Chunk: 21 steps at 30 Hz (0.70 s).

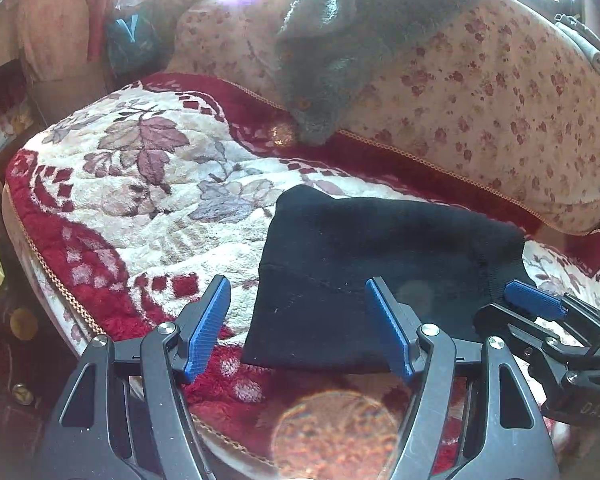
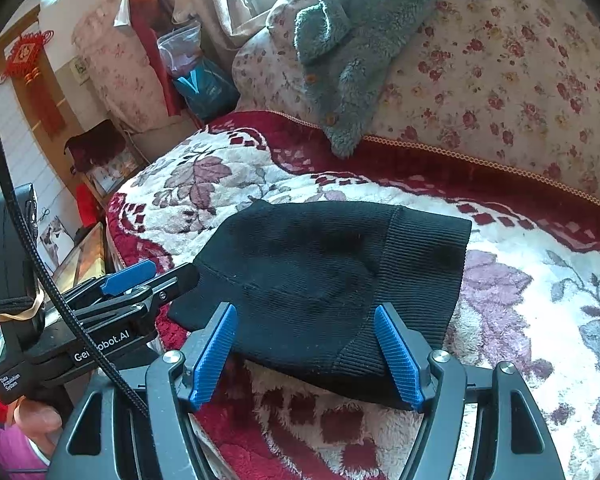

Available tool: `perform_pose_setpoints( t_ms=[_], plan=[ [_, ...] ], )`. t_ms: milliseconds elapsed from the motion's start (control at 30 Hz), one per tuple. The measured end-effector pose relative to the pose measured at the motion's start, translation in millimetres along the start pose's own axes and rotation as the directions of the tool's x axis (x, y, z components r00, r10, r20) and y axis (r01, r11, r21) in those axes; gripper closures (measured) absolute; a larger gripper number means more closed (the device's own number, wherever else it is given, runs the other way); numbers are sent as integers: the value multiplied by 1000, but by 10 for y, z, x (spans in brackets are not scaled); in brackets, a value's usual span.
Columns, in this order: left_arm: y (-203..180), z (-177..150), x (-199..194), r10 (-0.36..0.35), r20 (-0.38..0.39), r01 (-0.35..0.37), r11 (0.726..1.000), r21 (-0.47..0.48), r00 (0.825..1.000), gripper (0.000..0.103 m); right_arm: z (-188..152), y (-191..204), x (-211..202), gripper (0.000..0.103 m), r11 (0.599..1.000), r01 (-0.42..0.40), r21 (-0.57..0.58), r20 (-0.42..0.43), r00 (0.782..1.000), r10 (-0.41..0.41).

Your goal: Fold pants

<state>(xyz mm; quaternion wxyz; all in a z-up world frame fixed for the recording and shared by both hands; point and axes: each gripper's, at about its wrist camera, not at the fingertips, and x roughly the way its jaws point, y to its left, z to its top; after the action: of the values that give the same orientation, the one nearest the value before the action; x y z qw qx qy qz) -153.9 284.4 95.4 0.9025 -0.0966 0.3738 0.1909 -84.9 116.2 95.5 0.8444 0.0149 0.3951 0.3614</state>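
Surface: plush red-and-cream flowered blanket [image 2: 520, 280] is covering the sofa seat where the work is going on, with sunlight glaring in from behind.

Left gripper: left gripper [image 1: 300, 328] is hovering at the near edge of the seat, its blue pads spread wide and gripping nothing; one pad is showing over bare blanket, the other over the cloth's near left corner.

Right gripper: right gripper [image 2: 306, 354] is likewise standing released, fingers apart, poised just over the near hem, nothing pinched between them.

Pants: black pants [image 2: 328, 280] are lying in a compact bundle in the middle of the seat, ribbed band toward the right, near edge just beyond both sets of tips.

Step in hand: judging by the small, layered shape, the folding is looking close to finished; both tools seem to be lining up along the near edge.

Next move: probably calling for both tips to drop onto the near hem, pinch through all layers and carry it evenly over, or simply to press the bundle flat.

Behind: grey fleece garment [image 2: 352, 60] is draping over the flowered back cushion [image 2: 520, 80], well apart from the work.
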Motion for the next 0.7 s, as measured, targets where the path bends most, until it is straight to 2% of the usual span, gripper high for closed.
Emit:
perform_pose_setpoints(
  t_ms=[700],
  plan=[
    [-1,-18,8,9,2,-9,1000,7,1000,33,-20,6,32,32,1000,-5,2,-4,1000,5]
  ],
)
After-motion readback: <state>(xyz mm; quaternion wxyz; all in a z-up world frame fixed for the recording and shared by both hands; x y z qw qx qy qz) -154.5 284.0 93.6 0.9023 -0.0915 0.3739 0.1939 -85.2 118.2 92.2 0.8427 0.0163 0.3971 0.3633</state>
